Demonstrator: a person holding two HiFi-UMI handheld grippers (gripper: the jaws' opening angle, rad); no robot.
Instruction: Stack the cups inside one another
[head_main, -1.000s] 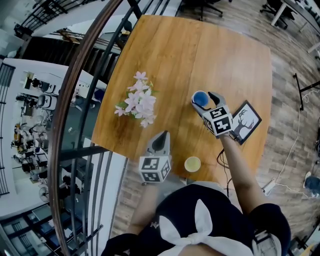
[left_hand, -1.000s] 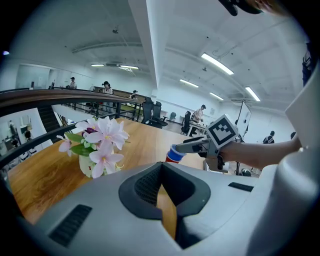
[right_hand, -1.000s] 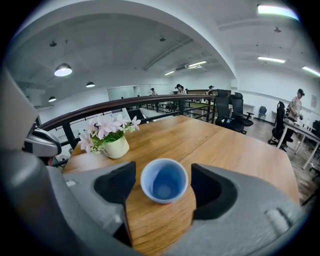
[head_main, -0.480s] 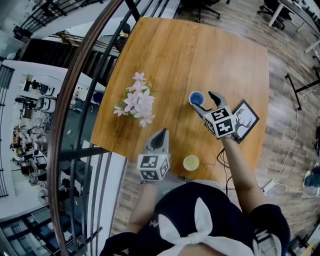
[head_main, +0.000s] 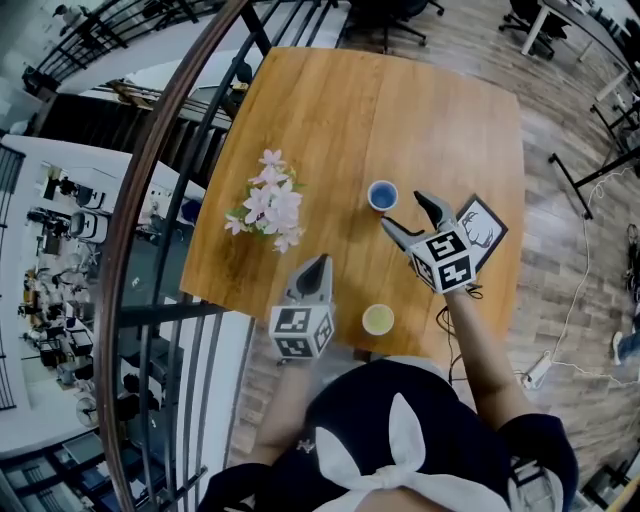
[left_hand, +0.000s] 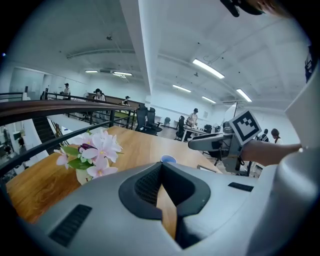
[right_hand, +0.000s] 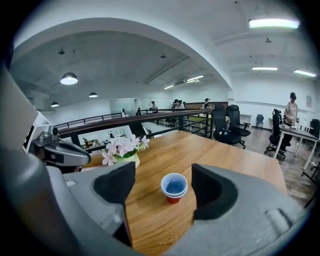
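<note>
Found jaws of right gripper (head_main: 402, 211) spread apart, nothing between pads. Saw small blue plastic cup (right_hand: 174, 185), seated inside red plastic cup (right_hand: 173, 199), upright on light wooden table (head_main: 340, 120) just ahead of that gap, untouched. Found jaws of left gripper (head_main: 316, 268) pressed together, empty, over table's near edge. Noted pale yellow-green cup (head_main: 378, 320) near that edge, between grippers, well apart from blue one. Spotted pink flower bunch in pot (head_main: 268, 205) left of blue cup; black-framed deer card (head_main: 484, 222) partly under right gripper.

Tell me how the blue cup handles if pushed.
The blue cup looks like thin plastic, so probably light and easily crushed. It stands narrow end down on a smooth table, so a push likely slides or tips it.
</note>
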